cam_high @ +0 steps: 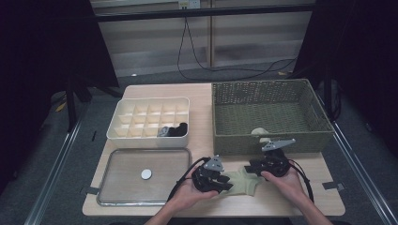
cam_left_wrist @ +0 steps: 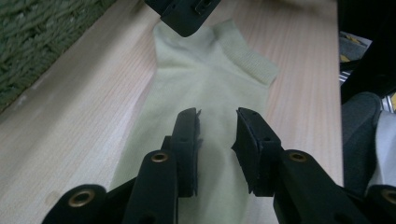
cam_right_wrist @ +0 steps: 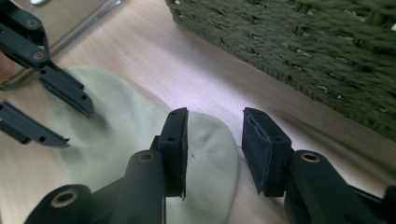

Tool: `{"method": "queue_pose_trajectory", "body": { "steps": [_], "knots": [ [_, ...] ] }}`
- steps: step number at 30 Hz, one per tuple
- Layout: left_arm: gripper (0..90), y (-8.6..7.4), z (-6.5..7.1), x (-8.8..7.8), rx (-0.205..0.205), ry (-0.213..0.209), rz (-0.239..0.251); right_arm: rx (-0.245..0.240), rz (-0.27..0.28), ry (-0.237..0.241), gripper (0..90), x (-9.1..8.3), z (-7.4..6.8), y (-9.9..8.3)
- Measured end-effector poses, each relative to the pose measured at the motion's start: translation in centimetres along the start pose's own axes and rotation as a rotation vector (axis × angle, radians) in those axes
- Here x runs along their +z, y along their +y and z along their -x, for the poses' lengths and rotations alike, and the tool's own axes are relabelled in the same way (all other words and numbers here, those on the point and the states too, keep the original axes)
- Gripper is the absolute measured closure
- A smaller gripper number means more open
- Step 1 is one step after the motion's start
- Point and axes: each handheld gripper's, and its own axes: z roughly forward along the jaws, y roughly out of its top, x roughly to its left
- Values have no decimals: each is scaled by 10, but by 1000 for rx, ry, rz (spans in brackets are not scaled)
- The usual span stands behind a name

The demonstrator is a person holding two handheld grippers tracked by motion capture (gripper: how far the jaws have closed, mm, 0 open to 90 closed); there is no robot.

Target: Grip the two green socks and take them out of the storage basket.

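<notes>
A pale sock [cam_high: 241, 182] lies flat on the surface [cam_high: 202, 117] at 6 o'clock, just in front of the basket [cam_high: 267, 115]. The left claw [cam_left_wrist: 217, 135] hangs open over its middle. The right claw [cam_right_wrist: 215, 140] is open too, at the sock's 3 o'clock end, gripping nothing.

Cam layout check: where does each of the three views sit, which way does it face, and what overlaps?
High view: fixed above the person's side, looking forward and down on the table; forearms and both hands enter from the bottom.
Left gripper view: rides the left hand-held gripper, looking along its jaws over the pale sock.
Right gripper view: rides the right hand-held gripper, facing the woven basket.
Shared: both gripper views show the sock, and each shows the other gripper's jaws.
</notes>
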Motion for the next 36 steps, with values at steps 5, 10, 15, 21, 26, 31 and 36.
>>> {"method": "queue_pose_trajectory", "body": {
  "steps": [5,10,15,21,26,31,36],
  "knots": [
    [694,-2,0,5,-2,-1,-19,-22,-26,4,653,8,-3,0],
    [694,-2,-1,4,-2,6,-21,-45,-29,-9,741,9,-5,0],
    [695,0,-2,0,-28,3,17,-50,-42,-13,868,10,-5,0],
    [741,13,4,12,9,-39,-2,-5,-32,21,885,8,-3,0],
    [762,15,8,16,18,-57,11,11,0,39,886,3,-3,1],
    [798,15,10,17,10,-88,9,18,13,47,885,0,-4,2],
    [846,14,15,21,31,-110,-7,24,61,53,886,-7,-5,7]
  ]
}}
